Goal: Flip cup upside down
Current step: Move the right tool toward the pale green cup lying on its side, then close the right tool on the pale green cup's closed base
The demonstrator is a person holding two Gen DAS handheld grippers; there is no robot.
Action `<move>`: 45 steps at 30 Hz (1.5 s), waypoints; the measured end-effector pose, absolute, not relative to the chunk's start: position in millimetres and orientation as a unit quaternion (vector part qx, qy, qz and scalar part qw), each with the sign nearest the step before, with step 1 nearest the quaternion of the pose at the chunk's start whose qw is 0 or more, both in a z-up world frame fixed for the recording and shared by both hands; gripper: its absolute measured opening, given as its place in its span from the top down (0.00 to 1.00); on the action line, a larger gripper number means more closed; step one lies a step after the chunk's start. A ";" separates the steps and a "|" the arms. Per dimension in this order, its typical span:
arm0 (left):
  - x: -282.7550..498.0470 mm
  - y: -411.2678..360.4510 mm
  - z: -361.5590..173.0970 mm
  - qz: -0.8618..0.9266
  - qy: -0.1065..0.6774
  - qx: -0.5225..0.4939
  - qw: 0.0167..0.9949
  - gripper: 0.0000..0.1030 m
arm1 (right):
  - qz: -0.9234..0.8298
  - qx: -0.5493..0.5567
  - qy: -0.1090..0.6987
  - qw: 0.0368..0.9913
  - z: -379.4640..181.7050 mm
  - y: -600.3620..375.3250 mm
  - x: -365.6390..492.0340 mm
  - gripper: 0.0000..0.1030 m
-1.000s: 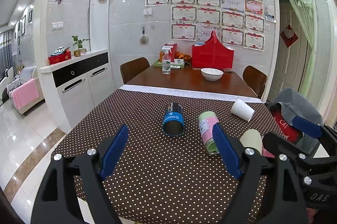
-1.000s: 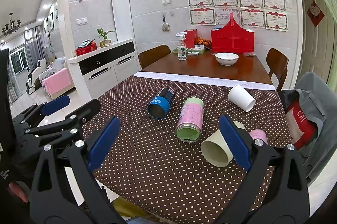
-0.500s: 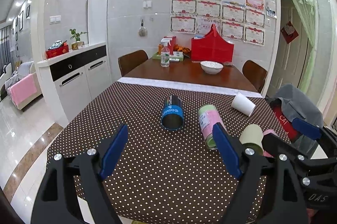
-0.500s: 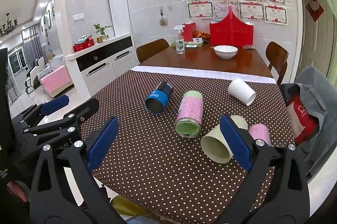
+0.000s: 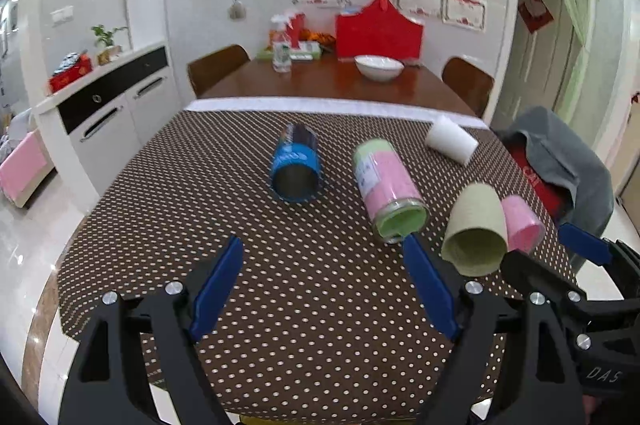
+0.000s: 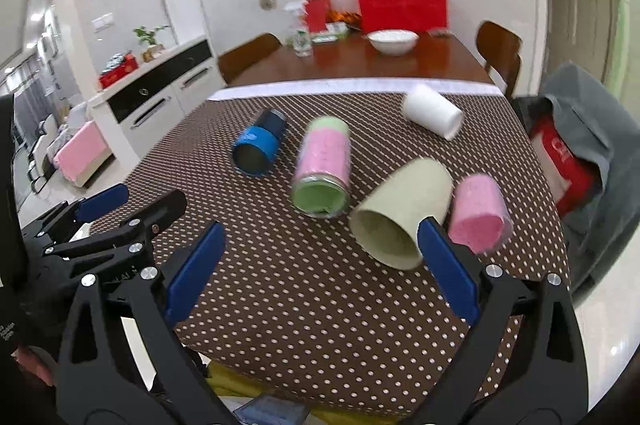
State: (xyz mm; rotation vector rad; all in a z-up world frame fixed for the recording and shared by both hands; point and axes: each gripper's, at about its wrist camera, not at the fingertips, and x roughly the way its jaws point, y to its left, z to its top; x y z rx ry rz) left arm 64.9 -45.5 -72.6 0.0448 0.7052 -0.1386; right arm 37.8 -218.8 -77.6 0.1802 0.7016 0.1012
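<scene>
Several cups lie on their sides on the dotted brown tablecloth (image 5: 320, 325): a blue cup (image 5: 295, 164), a pink and green cup (image 5: 386, 187), a pale green cup (image 5: 476, 229), a small pink cup (image 5: 520, 223) and a white cup (image 5: 451, 142). They also show in the right wrist view: the blue cup (image 6: 258, 141), the pink and green cup (image 6: 324, 165), the pale green cup (image 6: 400, 211), the pink cup (image 6: 478, 213) and the white cup (image 6: 432, 109). My left gripper (image 5: 324, 253) is open and empty above the near table. My right gripper (image 6: 320, 231) is open and empty, near the pale green cup's mouth.
The wooden table behind holds a white bowl (image 5: 379, 66), a spray bottle (image 5: 281, 53) and a red box (image 5: 378, 31). A chair with grey cloth (image 5: 560, 161) stands at the right. White cabinets (image 5: 116, 113) stand at the left.
Both grippers have moved forward and tilted down toward the table; the cups look nearer and larger. Both stay open. No cup has moved.
</scene>
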 end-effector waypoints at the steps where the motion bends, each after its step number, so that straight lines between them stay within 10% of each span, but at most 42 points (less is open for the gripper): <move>1: 67.6 -47.4 -75.0 -0.072 0.350 0.023 0.934 0.22 | 0.044 0.091 0.347 0.932 -79.3 -220.9 38.4 0.08; 45: 187.9 -252.7 -166.1 -0.219 0.513 0.150 0.816 0.22 | -0.144 0.255 0.408 0.865 -158.3 -403.5 67.6 0.08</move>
